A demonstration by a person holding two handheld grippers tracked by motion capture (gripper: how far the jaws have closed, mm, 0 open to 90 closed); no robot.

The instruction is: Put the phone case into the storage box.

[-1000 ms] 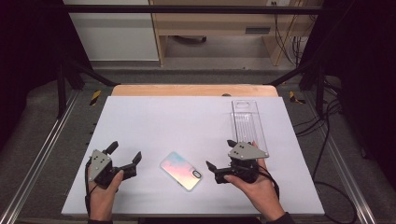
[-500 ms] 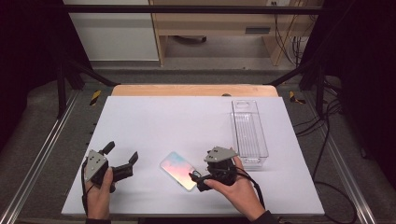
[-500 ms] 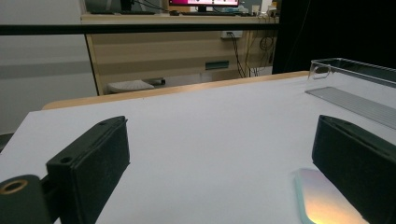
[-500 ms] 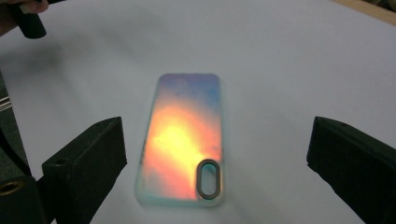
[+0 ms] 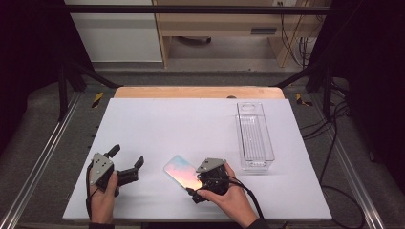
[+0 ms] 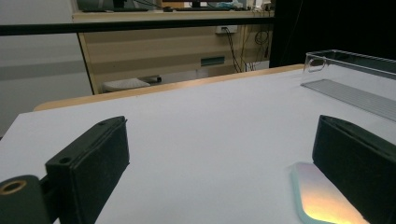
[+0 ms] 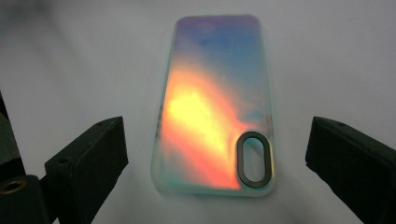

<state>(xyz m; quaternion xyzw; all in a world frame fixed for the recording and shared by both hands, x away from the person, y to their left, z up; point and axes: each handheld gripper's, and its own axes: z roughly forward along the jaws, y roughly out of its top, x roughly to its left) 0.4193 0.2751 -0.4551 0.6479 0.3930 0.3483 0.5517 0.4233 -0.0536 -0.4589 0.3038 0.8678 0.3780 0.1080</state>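
2 grippers are at work over the white bench (image 5: 157,119). The right gripper (image 5: 197,190) is angled down over the near end of the phone case (image 5: 184,171); its fingers (image 7: 88,161) stand spread to either side of the case, have just been closing a little, and touch nothing yet. The left gripper (image 5: 128,161) rests on the bench to the left, fingers (image 6: 91,161) released and empty.

The case lies flat, back up, near the front edge of the bench and well apart from the clear tray (image 5: 255,136) on the right side.

To grasp it well – my judgement – keep the fingers square across the 2 long sides, just above the camera cutout (image 7: 254,158) (the thin shell could tilt or slide if pinched off-centre), lower until the tips meet the bench, then close slowly.

No brand, label or writing can be read – the case carries just an iridescent orange-to-blue sheen.
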